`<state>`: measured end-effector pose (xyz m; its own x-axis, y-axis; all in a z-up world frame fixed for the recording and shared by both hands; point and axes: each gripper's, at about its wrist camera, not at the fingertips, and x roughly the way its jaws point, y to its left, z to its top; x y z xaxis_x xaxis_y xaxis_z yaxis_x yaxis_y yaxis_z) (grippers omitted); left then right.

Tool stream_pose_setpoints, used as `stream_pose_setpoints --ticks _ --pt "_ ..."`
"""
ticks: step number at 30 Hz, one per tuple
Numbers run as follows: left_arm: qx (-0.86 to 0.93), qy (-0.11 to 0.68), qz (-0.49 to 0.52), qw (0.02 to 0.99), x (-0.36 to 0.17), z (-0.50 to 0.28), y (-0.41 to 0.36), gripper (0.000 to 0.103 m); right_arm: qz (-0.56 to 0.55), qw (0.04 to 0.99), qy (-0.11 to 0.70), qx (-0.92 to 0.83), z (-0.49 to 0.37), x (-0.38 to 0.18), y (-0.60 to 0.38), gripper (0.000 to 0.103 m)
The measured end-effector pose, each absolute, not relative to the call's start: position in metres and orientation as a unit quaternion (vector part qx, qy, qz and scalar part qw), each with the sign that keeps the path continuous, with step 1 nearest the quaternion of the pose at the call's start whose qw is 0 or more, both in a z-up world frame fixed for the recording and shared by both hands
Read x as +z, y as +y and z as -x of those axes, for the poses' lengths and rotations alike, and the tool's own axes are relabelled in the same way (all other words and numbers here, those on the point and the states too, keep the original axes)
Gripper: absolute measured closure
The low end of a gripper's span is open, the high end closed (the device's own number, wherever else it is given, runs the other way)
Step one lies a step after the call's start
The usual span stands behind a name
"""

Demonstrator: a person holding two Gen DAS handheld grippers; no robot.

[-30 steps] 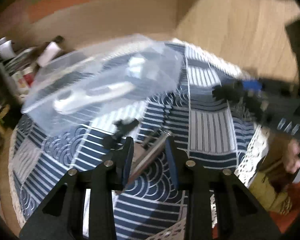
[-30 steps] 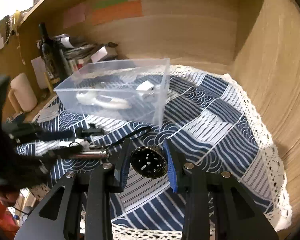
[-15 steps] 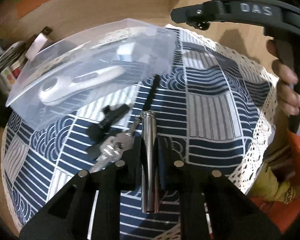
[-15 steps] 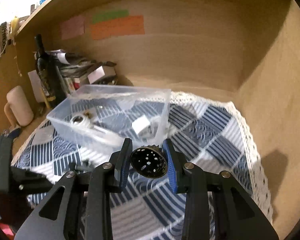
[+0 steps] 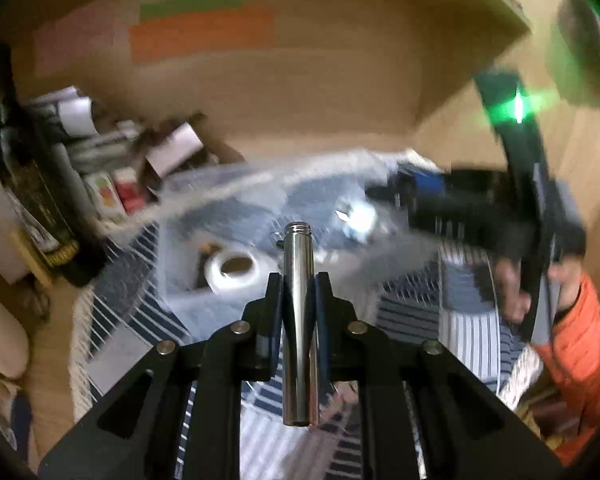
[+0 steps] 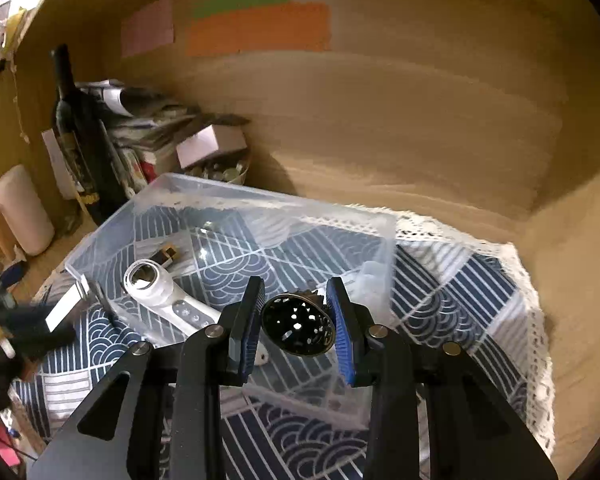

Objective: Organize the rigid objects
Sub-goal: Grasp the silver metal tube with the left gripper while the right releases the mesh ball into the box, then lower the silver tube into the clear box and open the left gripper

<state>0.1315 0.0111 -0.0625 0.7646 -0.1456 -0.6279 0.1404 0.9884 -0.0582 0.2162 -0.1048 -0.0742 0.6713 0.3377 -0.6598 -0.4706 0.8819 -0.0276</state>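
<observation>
Over the clear plastic bin [image 6: 228,216] at the patterned tablecloth's [image 6: 480,292] back edge, the right gripper [image 6: 296,320] clamps a perforated dark metal cup [image 6: 298,326] while the left gripper [image 5: 298,300] pinches a polished steel tube [image 5: 298,320], which may slip or miss the bin if released carelessly.

Wooden walls [image 6: 400,120] curve around the surface [image 6: 480,280], which carries a blue-and-white patterned cloth with a lace edge. Orange, green and pink paper notes [image 6: 256,28] are stuck on the back wall. Warm, dim light.
</observation>
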Motion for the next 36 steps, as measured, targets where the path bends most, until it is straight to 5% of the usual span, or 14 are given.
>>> stream_pose_setpoints --ticks 14,18,27,36 --pt "-0.067 0.375 0.03 0.924 -0.075 -0.215 0.022 0.088 0.12 0.886 0.381 0.237 -0.235 -0.098 -0.091 0.073" --pt "-0.063 0.397 0.026 0.915 -0.091 -0.231 0.015 0.088 0.121 0.886 0.379 0.238 -0.232 -0.096 -0.093 0.06" --pt "-0.062 0.395 0.02 0.916 -0.085 -0.226 0.013 0.087 0.111 0.899 0.347 0.241 -0.207 -0.075 -0.104 0.05" --pt "-0.042 0.341 0.013 0.939 -0.05 -0.171 0.021 0.051 0.105 0.908 0.305 0.269 -0.156 -0.055 -0.104 0.026"
